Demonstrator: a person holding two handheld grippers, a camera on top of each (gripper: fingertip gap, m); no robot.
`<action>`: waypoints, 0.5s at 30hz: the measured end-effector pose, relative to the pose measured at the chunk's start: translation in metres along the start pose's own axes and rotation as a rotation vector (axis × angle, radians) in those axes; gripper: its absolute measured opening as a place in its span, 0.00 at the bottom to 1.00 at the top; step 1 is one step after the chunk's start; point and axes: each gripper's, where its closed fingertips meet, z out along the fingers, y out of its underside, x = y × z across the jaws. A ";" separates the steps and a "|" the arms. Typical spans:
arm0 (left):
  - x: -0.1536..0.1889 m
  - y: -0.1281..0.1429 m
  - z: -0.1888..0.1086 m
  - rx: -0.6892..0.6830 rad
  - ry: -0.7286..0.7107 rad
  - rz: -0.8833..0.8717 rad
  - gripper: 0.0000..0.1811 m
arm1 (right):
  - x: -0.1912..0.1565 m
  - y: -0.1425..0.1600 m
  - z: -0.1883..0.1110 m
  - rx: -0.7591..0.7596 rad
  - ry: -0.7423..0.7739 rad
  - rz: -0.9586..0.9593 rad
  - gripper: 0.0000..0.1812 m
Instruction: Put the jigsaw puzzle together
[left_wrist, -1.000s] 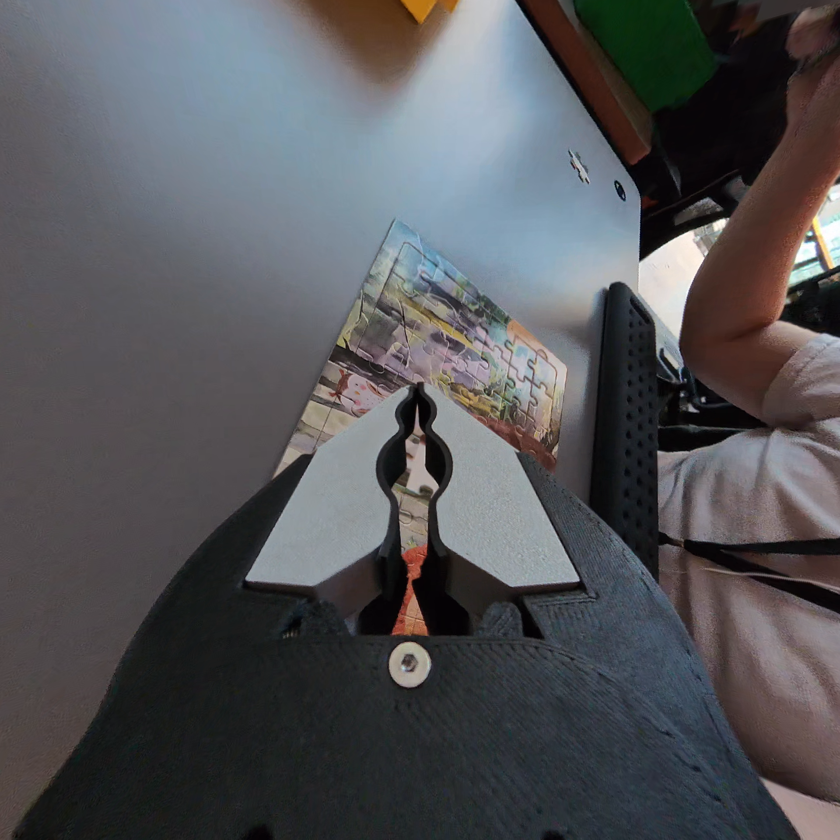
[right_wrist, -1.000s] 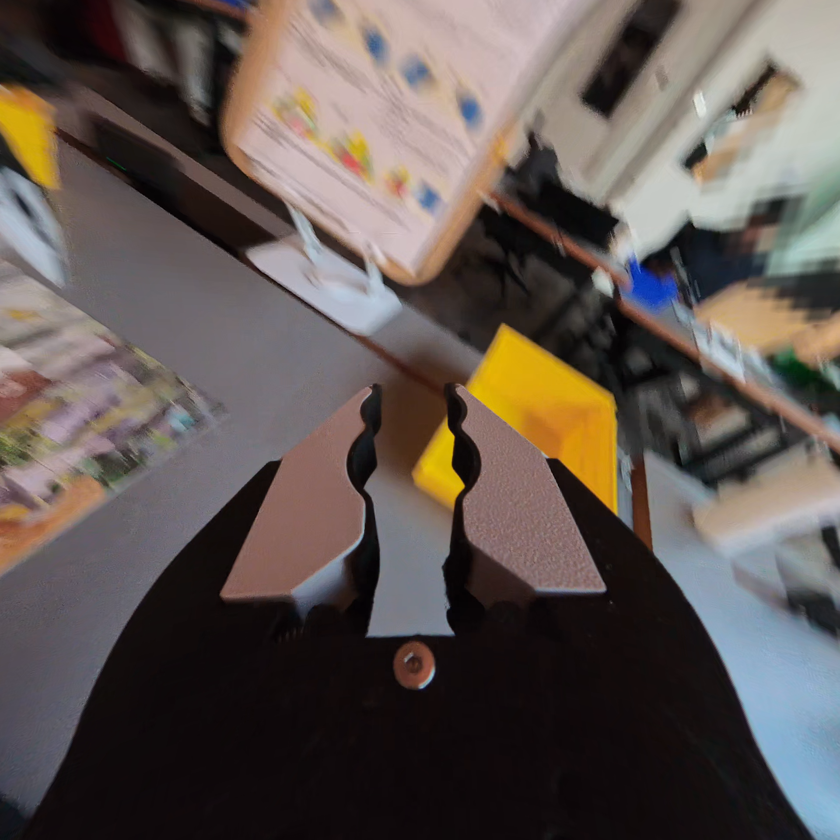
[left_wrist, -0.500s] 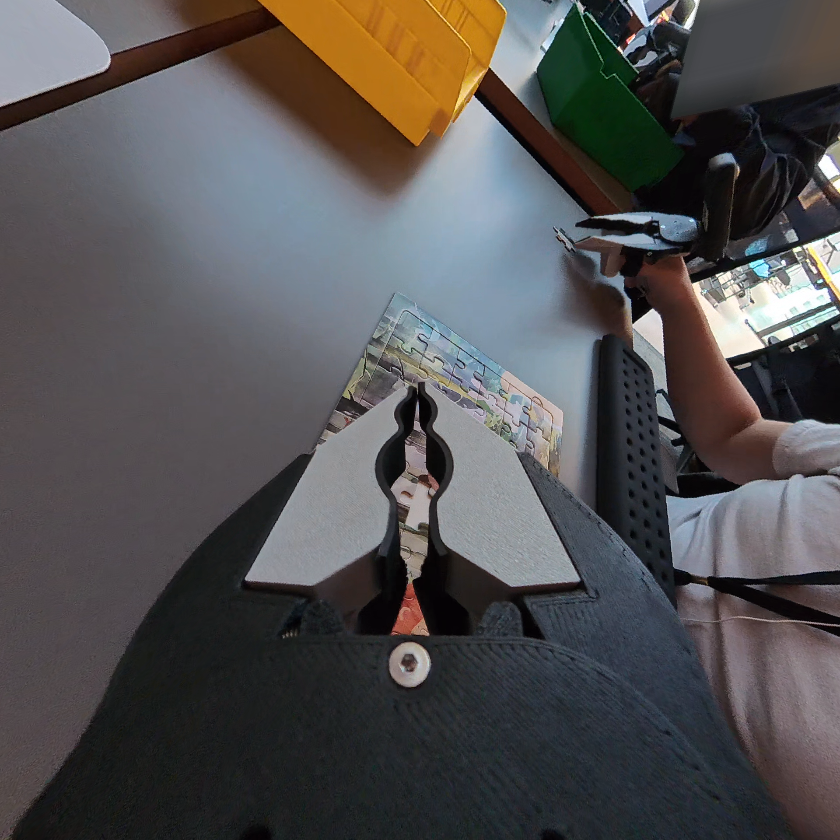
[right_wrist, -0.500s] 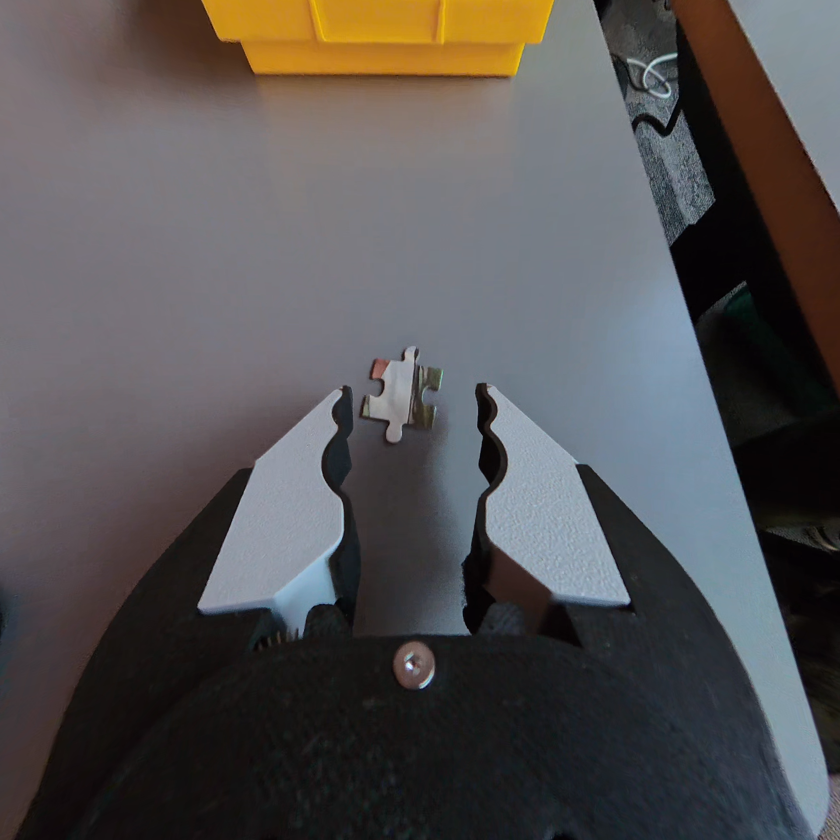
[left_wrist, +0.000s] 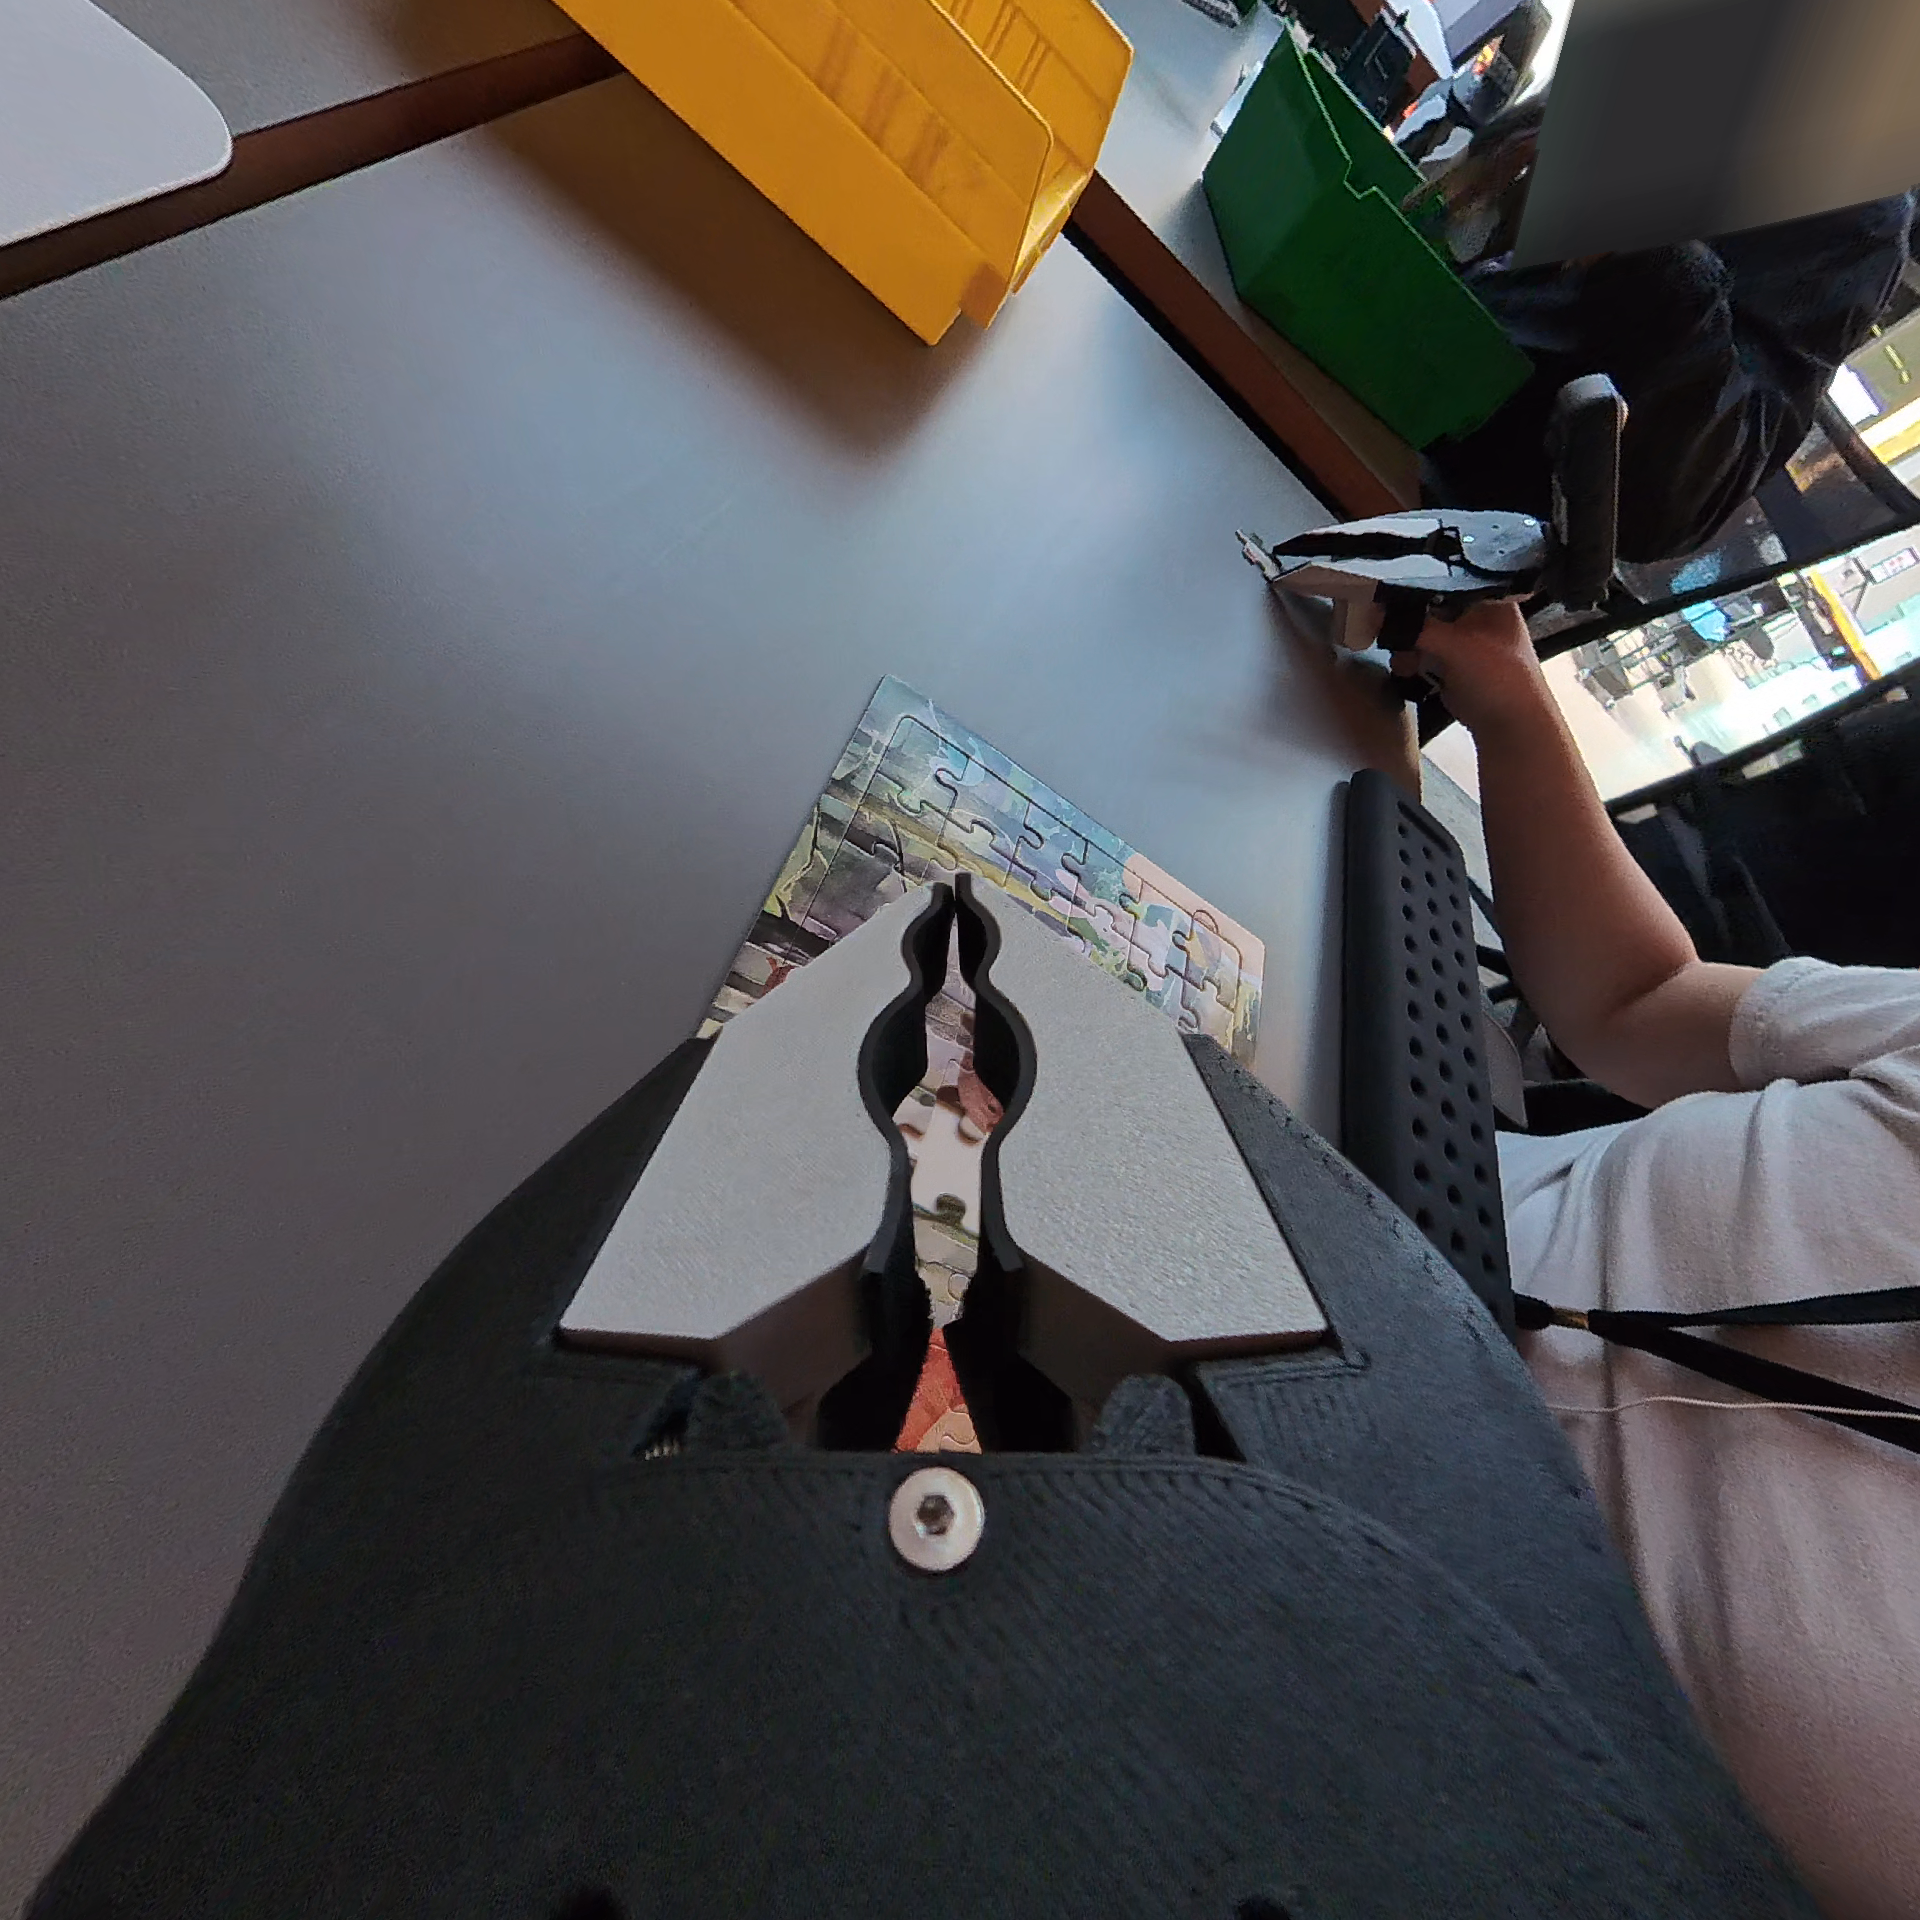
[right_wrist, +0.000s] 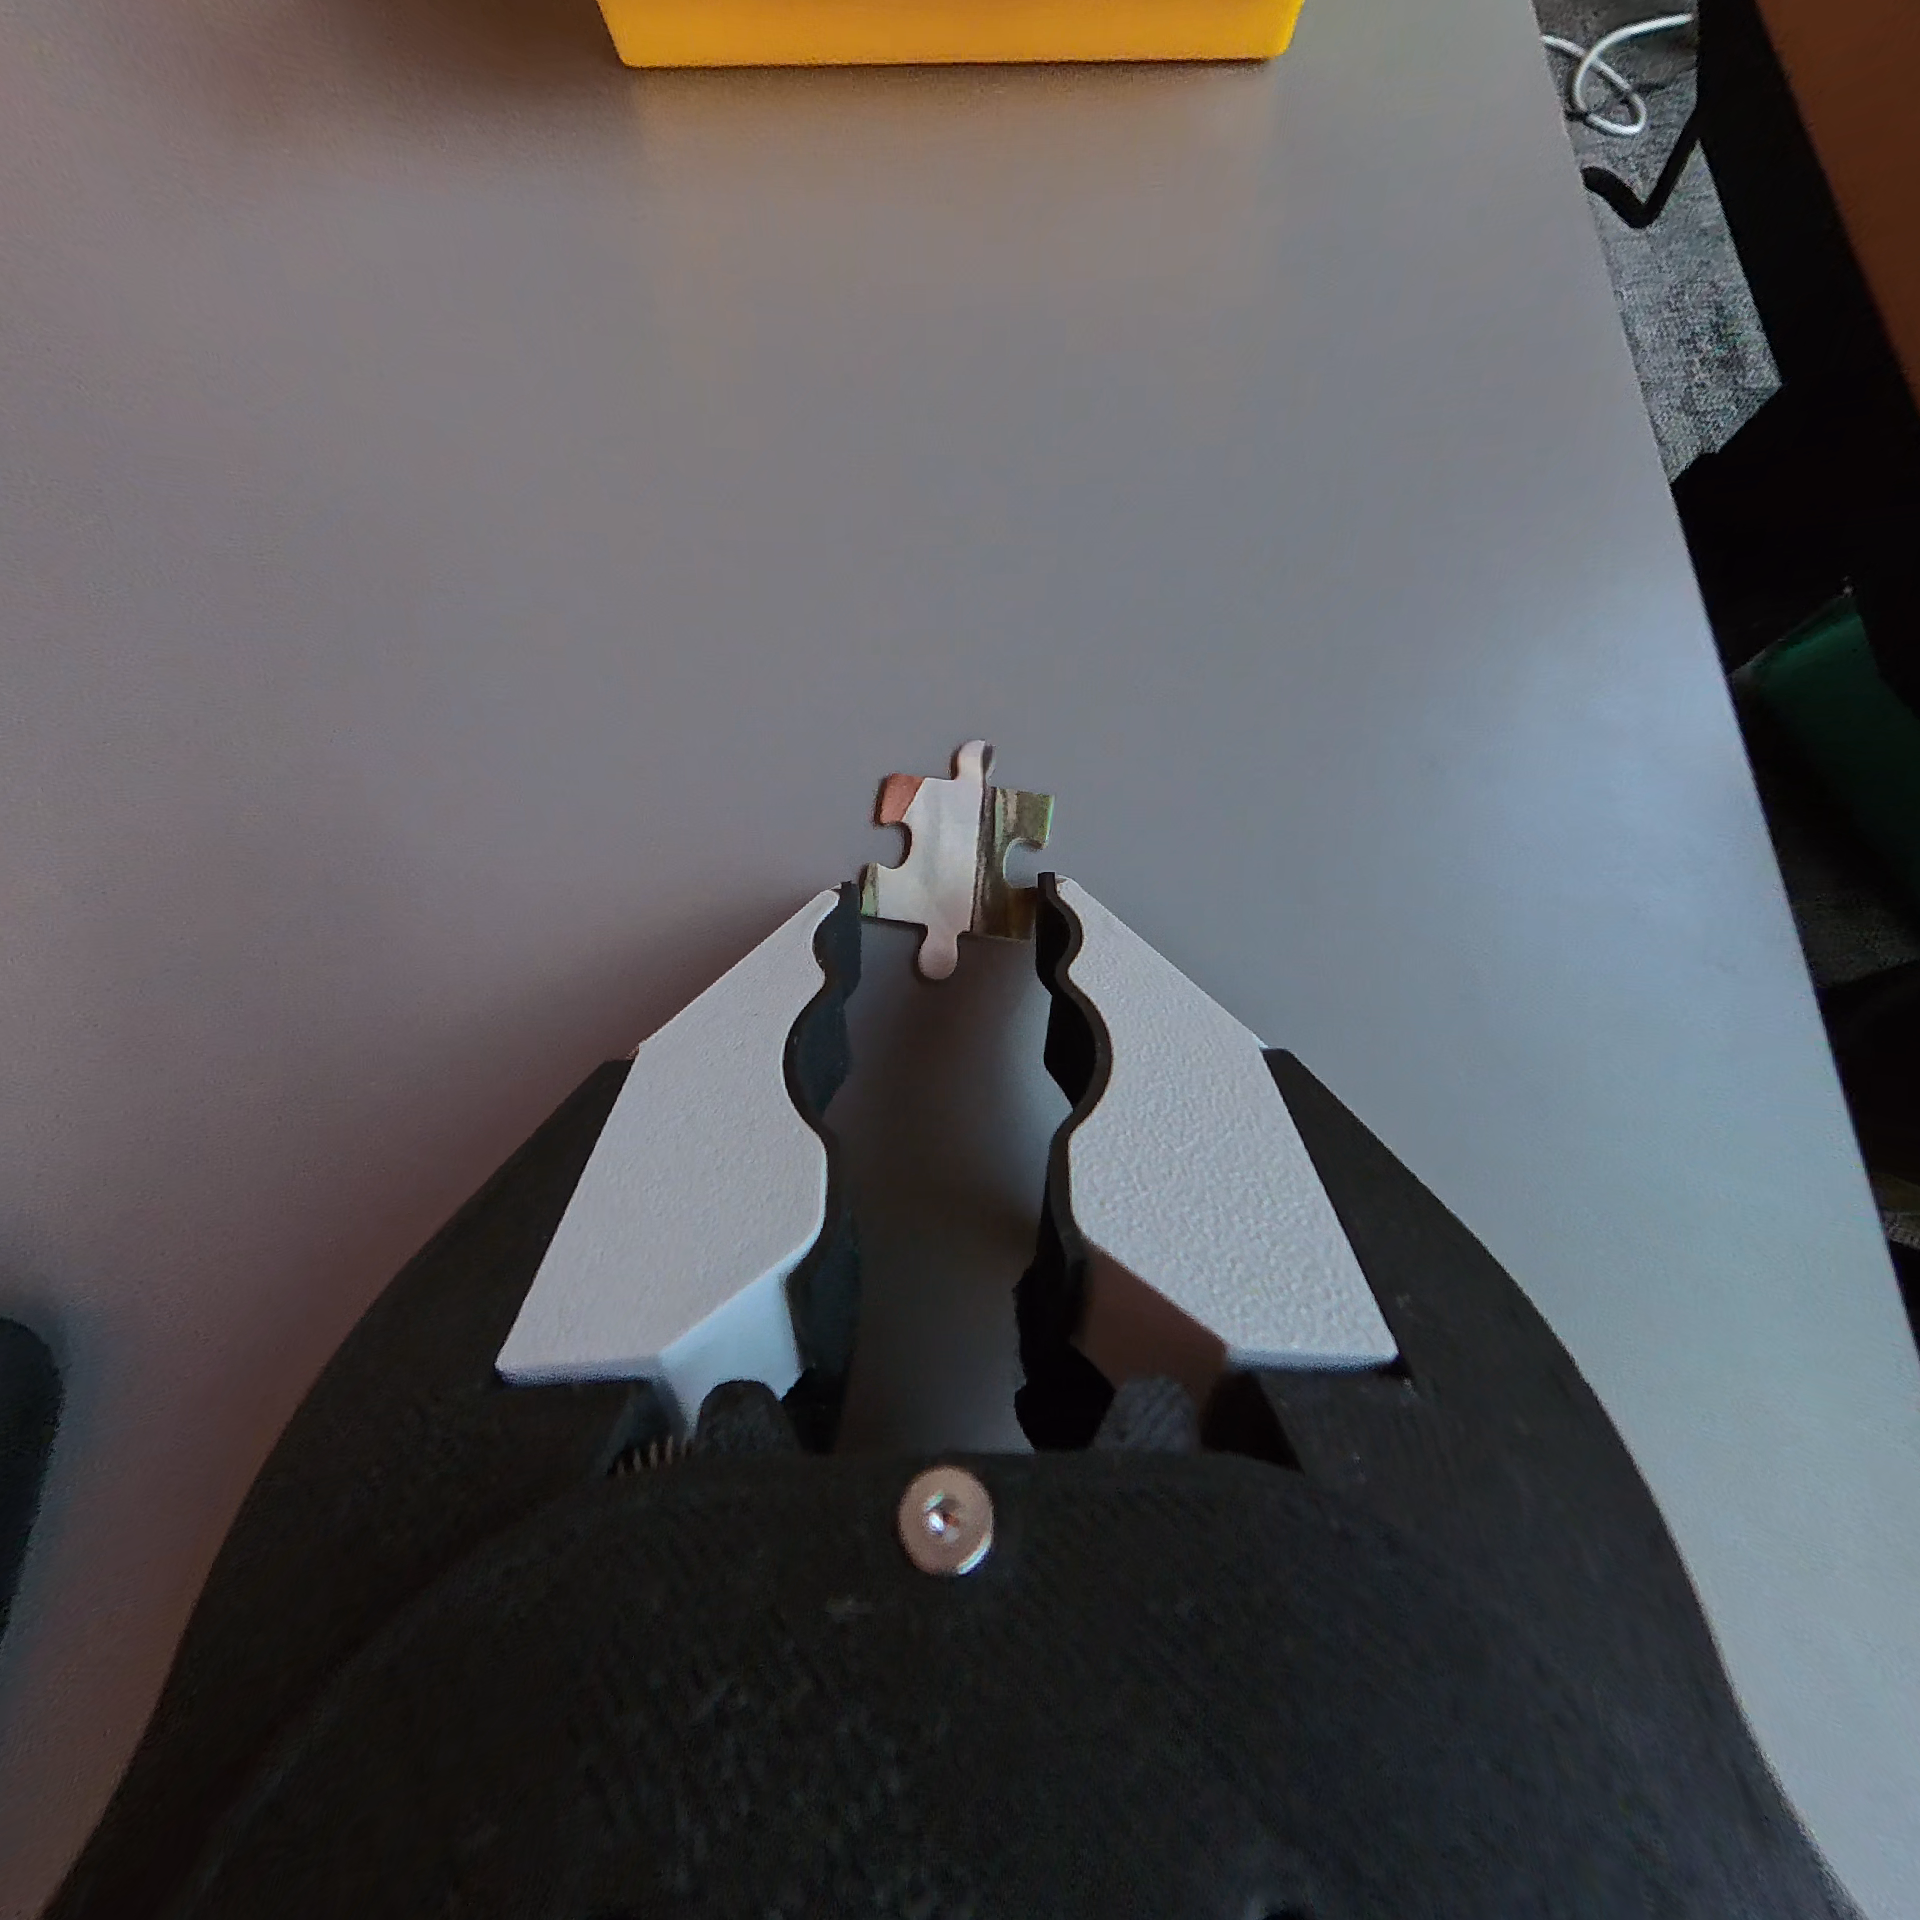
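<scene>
The mostly assembled jigsaw puzzle (left_wrist: 1039, 831) lies flat on the grey table (left_wrist: 416, 727), partly hidden under my left gripper (left_wrist: 956, 891). The left gripper is shut and empty, its tips nearly touching just above the puzzle. A loose puzzle piece (right_wrist: 951, 842) sits near the table's right edge. My right gripper (right_wrist: 948, 891) has its fingertips closed against the piece's two near corners, low on the table. The right gripper also shows far off in the left wrist view (left_wrist: 1262, 551), with the piece at its tip.
A yellow bin (left_wrist: 883, 135) stands at the back of the table and also shows in the right wrist view (right_wrist: 935, 31). A green bin (left_wrist: 1351, 260) sits on the neighbouring desk. A black perforated pad (left_wrist: 1423, 1039) lies beside the puzzle. The person's arm (left_wrist: 1558, 883) reaches across. The table edge (right_wrist: 1621, 416) runs close on the right. The tips of one gripper are about 50 centimetres away from the tips of the other.
My right gripper swung down to the table, moved forward to the loose piece and narrowed its fingers onto it. My left gripper tilted up a little and stayed shut over the puzzle.
</scene>
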 end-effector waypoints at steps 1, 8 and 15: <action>0.001 -0.001 0.000 0.005 0.007 0.000 0.00 | -0.004 -0.001 0.001 0.004 -0.008 -0.012 0.18; 0.013 -0.003 0.005 0.007 0.080 -0.021 0.02 | -0.070 -0.042 0.006 0.124 -0.075 -0.309 0.18; 0.046 -0.008 0.039 -0.010 0.230 -0.020 0.25 | -0.196 -0.103 0.005 0.313 -0.168 -0.722 0.18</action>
